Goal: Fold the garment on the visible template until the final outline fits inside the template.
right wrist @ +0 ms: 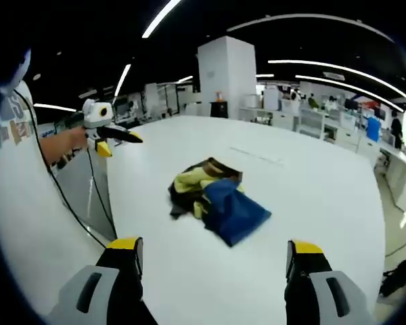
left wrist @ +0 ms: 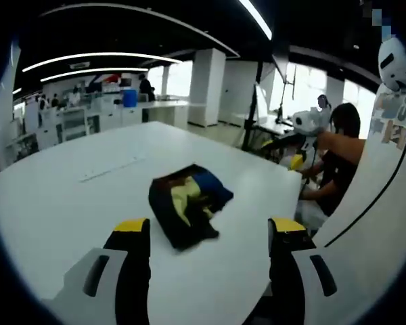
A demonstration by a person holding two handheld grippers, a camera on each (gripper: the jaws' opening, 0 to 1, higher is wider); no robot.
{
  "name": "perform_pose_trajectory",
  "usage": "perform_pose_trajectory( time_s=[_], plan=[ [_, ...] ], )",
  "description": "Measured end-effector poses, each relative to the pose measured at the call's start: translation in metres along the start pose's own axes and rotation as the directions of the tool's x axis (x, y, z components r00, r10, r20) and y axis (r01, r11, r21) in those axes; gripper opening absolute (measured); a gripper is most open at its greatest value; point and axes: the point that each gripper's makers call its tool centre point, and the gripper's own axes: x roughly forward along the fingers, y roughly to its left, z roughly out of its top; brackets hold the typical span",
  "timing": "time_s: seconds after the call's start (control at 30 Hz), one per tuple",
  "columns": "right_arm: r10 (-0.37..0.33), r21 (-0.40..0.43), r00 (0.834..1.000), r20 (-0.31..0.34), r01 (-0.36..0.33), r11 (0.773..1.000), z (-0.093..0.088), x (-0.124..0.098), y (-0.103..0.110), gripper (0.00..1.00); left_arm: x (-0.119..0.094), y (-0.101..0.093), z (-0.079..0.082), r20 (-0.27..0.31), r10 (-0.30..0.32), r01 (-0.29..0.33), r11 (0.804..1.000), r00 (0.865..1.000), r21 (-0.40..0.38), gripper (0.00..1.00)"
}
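The garment (left wrist: 188, 205) lies crumpled in a heap on the white table (left wrist: 68, 203), dark cloth with yellow and blue patches. In the right gripper view the garment (right wrist: 213, 196) shows its blue part nearest me. A faint pale strip (left wrist: 112, 168) on the tabletop lies left of the heap, and faint marks (right wrist: 256, 156) show beyond it. My left gripper (left wrist: 210, 227) stands open just short of the heap, with nothing between its yellow-tipped jaws. My right gripper (right wrist: 214, 247) is open too, a little back from the blue cloth.
A person (left wrist: 338, 159) sits at the table's right edge, and an arm holds another white gripper (right wrist: 100, 127) there. A white shirt (right wrist: 20, 203) with a black cable is close by. Desks and pillars stand far behind.
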Motion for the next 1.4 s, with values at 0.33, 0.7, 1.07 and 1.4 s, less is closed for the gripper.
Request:
perform_pose_trajectory(
  time_s=[0.33,0.7,1.07,1.4],
  plan=[
    [-0.001,0.012,1.0,-0.017,0.001,1.0,-0.007,-0.003,0.003,0.86,0.0,-0.005,-0.003,-0.007,-0.011,0.011,1.0,1.0,0.006,0.69],
    [-0.001,0.006,0.999,-0.035,0.002,1.0,-0.014,-0.005,0.006,0.85,0.0,-0.008,-0.009,-0.029,-0.018,0.018,1.0,0.999,0.013,0.69],
    [0.001,0.015,1.0,-0.024,0.0,1.0,-0.012,-0.005,0.006,0.82,-0.002,-0.007,-0.011,-0.035,-0.011,0.012,1.0,0.999,0.012,0.66],
    [0.008,0.026,1.0,-0.013,-0.008,1.0,-0.007,-0.004,0.005,0.76,-0.003,-0.006,-0.01,-0.032,-0.009,0.009,1.0,0.999,0.005,0.65]
  ],
)
